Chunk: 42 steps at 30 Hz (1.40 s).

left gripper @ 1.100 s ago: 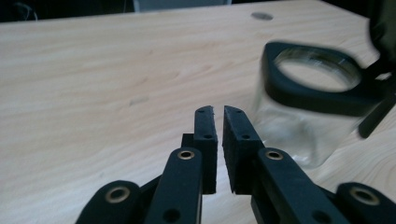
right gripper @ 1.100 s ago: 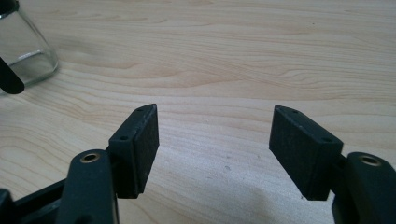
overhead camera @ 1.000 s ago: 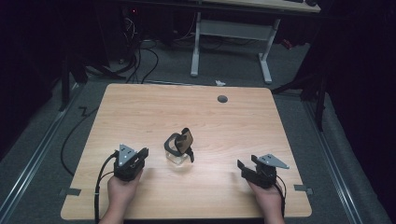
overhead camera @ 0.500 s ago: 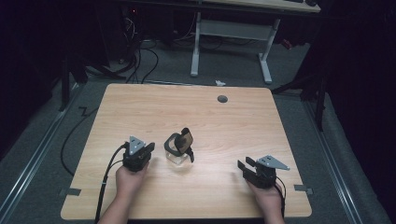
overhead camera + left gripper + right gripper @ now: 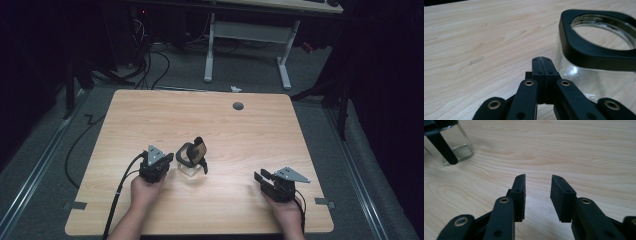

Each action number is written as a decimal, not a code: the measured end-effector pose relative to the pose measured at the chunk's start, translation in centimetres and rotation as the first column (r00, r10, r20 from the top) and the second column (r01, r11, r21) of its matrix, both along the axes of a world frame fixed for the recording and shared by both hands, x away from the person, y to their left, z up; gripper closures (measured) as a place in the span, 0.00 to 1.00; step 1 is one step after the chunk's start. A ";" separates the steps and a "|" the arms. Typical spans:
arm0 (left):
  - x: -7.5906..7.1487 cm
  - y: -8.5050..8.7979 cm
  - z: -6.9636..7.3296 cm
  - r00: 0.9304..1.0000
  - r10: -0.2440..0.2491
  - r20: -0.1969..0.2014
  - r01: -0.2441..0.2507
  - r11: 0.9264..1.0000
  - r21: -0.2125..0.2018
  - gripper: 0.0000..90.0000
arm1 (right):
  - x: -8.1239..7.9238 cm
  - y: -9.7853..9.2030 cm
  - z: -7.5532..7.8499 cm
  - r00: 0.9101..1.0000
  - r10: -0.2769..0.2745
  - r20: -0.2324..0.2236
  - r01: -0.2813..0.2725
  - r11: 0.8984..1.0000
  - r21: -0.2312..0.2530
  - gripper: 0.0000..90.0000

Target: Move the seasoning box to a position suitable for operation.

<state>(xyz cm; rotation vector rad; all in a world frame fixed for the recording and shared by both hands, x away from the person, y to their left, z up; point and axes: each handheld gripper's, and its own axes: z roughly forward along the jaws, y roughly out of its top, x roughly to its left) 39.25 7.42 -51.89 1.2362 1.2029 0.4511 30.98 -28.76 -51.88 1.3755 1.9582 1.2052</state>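
Left gripper – jaws together, tip just beside clear glass jar w/ black rim. Right gripper low over light wooden table – jaws apart.

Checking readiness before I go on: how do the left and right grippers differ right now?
Left gripper has its jaws shut on nothing; right gripper has its jaws open. Left sits right beside the glass jar; right sits well away from it. Both rest low over the wooden table, each held in a hand.
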 end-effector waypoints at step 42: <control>0.5 -4.1 0.0 0.998 -0.053 -0.017 0.054 0.999 0.007 1.00 | 0.2 -0.5 -0.4 0.996 -0.088 -0.009 0.088 0.996 0.011 0.89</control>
